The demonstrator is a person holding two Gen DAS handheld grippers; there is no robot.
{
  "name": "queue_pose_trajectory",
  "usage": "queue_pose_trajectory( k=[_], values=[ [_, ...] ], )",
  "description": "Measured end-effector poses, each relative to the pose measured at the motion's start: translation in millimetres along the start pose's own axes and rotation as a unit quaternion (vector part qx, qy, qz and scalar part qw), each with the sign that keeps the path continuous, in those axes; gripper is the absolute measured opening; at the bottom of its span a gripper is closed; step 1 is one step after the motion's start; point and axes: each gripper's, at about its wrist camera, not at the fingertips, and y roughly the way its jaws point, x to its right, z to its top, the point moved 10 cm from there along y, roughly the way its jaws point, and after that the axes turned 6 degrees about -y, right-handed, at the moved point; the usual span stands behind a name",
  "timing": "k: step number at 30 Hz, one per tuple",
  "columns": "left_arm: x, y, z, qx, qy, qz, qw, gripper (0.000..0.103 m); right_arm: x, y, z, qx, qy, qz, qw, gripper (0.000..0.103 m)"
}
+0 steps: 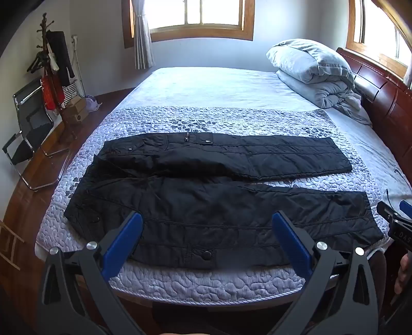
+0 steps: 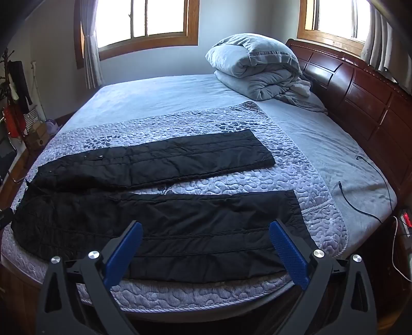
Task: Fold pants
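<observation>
While both grippers hang above the near edge of a bed (image 1: 206,85), a pair of black quilted pants (image 1: 211,206) lies spread flat across a lilac quilted coverlet (image 1: 219,121) on the mattress; the waistband sits toward the left of both views and the two legs run out to the right, parted by a wedge of coverlet. The far leg (image 2: 180,157) lies straight with a snap pocket near its upper end; the near leg (image 2: 180,226) runs along the bed's front edge, its cuff (image 2: 293,206) near the coverlet's right border.

The left gripper (image 1: 207,224) has its blue-padded fingers (image 1: 123,244) spread wide apart with nothing between them, hovering over the near leg by the hip; the right gripper (image 2: 206,233) is likewise wide open and empty, poised above the near leg closer to the cuff; whether either touches the cloth cannot be told.

Farther back a folded grey duvet (image 2: 255,69) is piled against a dark wooden headboard (image 2: 360,87); a thin black cable (image 2: 365,185) trails over the pale blue sheet at the right; two wood-framed windows (image 1: 200,18) glow bright; a coat stand (image 1: 49,72) hung with clothes and a black metal-framed chair (image 1: 31,128) stand on the wooden floor at left.
</observation>
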Motion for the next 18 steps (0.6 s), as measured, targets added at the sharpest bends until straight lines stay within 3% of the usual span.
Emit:
queue_pose_trajectory(
  k=[18],
  values=[
    [-0.1, -2.7, 3.4, 0.002, 0.001, 0.001, 1.0, 0.101, -2.5, 0.1, 2.6, 0.0, -0.001, 0.0, 1.0, 0.1]
  ],
)
